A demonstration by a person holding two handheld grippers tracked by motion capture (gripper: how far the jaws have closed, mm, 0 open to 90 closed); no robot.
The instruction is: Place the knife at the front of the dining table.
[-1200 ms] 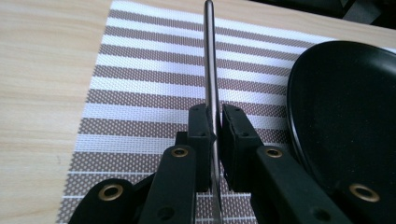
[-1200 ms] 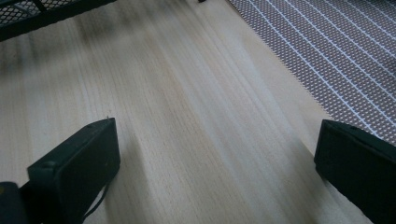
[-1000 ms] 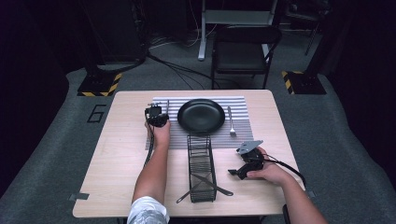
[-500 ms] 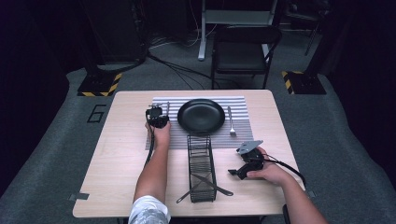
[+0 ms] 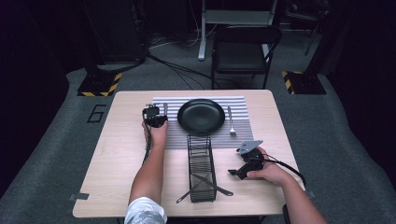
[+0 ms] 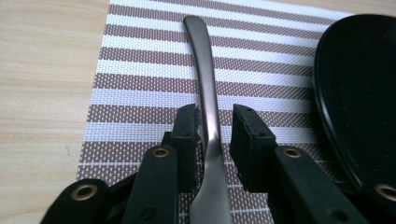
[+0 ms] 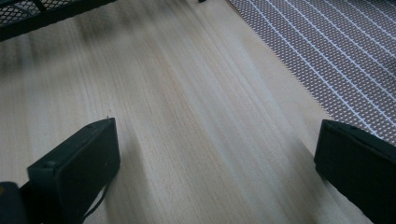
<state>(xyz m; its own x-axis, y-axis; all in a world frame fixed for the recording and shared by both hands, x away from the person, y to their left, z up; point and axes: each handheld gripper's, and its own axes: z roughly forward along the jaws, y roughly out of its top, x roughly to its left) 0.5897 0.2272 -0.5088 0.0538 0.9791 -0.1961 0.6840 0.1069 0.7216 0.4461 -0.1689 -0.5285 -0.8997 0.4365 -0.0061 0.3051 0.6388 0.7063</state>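
Polished steel, the utensil's handle (image 6: 208,100) is lying on the striped placemat (image 6: 140,70) between the left gripper (image 6: 214,130)'s fingers, which have just been opening, pads clear. Thin, stiff, slippery: pinching mid-handle suits.

Counter (image 5: 116,154): pale wood grain. Placemat (image 6: 140,70): brown and white stripes, woven dotted texture. Plate (image 5: 201,115): glossy black. Utensil (image 6: 208,102) between left tool (image 6: 215,128) pads: dark grey metal, shiny. Fork (image 5: 230,121) right of plate: silver. Wire rack (image 5: 201,168): black. Left tool, right tool (image 7: 215,154): matte black; right has grey plate on top. Floor (image 5: 327,121): grey carpet, white "6"; yellow-black hazard stripes on stand bases. Chair (image 5: 245,51): black. Sleeve (image 5: 144,211): white.
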